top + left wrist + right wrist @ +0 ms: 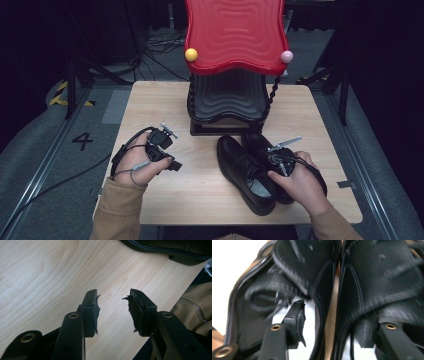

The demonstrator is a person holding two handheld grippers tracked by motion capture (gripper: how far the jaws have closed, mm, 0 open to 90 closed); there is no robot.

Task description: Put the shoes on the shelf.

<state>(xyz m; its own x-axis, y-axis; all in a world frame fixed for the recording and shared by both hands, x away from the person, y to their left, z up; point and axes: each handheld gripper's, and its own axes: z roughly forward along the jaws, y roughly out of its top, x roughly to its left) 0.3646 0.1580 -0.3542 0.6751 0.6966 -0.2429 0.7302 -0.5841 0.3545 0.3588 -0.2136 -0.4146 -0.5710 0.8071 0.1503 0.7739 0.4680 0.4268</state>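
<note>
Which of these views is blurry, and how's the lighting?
Right gripper view: the black shoes are smeared by motion blur, the background blown out white. Left gripper view: sharp, with the wooden table evenly lit. High view: table bright, surroundings dark, and glare on the red rack top.

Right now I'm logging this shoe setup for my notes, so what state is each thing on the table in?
Left shoe: upright on the table, laced, touching the other shoe.
Right shoe: upright, toe toward the rack.
Shoe rack: standing, black lower shelf bare, red shelf above.
Left gripper: open, nothing between its fingers, resting over bare table.
Right gripper: open, fingers straddling the shoes' adjoining inner sides, one inside each shoe.
</note>
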